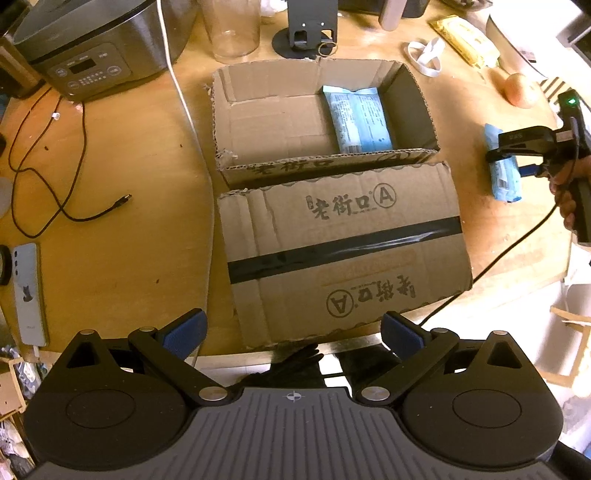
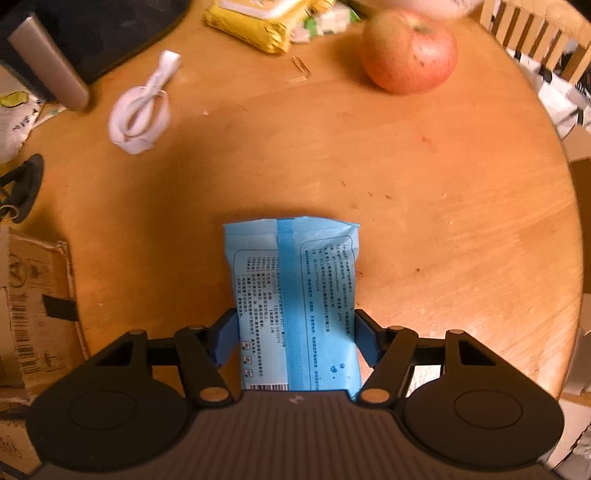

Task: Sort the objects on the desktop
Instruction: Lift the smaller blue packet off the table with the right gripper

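Note:
A light blue wipes packet (image 2: pixel 295 295) sits between the blue pads of my right gripper (image 2: pixel 295 341), which is shut on it over the wooden table. In the left wrist view the same packet (image 1: pixel 504 181) shows at the right edge in the right gripper (image 1: pixel 511 155), held by a person's hand. An open cardboard box (image 1: pixel 273 122) holds another blue packet (image 1: pixel 356 118) in its right half; its flap (image 1: pixel 343 251) lies toward me. My left gripper (image 1: pixel 293 332) stands open above the flap's near edge with nothing between its fingers.
An apple (image 2: pixel 408 50), a yellow packet (image 2: pixel 255 22) and a coiled white cable (image 2: pixel 142 107) lie at the far side. A rice cooker (image 1: pixel 92 48), a glass jar (image 1: pixel 232 31), a black stand (image 1: pixel 310 33), a black cable (image 1: pixel 66 177) and a phone (image 1: pixel 29 291) sit left and behind.

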`<state>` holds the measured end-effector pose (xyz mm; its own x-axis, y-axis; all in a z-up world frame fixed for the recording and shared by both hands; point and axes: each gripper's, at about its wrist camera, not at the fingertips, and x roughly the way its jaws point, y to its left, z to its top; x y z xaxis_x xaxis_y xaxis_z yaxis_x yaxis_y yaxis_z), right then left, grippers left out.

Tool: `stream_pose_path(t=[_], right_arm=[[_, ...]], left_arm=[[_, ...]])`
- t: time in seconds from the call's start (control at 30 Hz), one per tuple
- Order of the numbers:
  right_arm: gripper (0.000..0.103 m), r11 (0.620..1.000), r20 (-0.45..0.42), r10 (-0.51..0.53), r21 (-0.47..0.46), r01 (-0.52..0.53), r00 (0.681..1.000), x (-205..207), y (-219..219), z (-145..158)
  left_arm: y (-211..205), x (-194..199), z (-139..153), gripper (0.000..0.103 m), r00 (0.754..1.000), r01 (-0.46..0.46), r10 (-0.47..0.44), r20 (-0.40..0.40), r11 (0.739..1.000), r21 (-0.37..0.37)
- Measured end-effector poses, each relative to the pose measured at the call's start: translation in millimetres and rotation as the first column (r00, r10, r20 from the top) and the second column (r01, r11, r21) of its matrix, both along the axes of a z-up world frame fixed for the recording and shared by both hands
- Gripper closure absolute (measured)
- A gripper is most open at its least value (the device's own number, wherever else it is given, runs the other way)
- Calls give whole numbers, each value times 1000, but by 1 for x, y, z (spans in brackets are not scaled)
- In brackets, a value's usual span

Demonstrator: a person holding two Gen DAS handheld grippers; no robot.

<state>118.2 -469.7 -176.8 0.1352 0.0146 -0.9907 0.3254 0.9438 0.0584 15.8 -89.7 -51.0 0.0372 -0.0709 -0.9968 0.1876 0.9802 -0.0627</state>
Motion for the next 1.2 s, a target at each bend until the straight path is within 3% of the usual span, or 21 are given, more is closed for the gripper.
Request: stream_pose_path(t=[0.13, 0.3, 1.0, 1.2], right_arm=[[39, 1000, 11, 12, -6, -12, 1000, 14, -16, 19], [39, 1000, 23, 23, -1, -23, 999, 0, -2, 30], [39, 998, 79, 57, -7, -56, 995, 24, -15, 102], [39, 998, 92, 68, -9, -68, 993, 28, -14, 109]], left_arm=[[0, -1, 0, 0, 1000, -8, 8, -1, 1000, 3], [-1, -2, 2, 0, 1000, -11, 11, 4, 1000, 2], [-2, -4, 6, 0, 1000, -17, 17, 10, 1000, -2], [-2, -6, 6, 0, 1000, -20, 20, 11, 1000, -2]])
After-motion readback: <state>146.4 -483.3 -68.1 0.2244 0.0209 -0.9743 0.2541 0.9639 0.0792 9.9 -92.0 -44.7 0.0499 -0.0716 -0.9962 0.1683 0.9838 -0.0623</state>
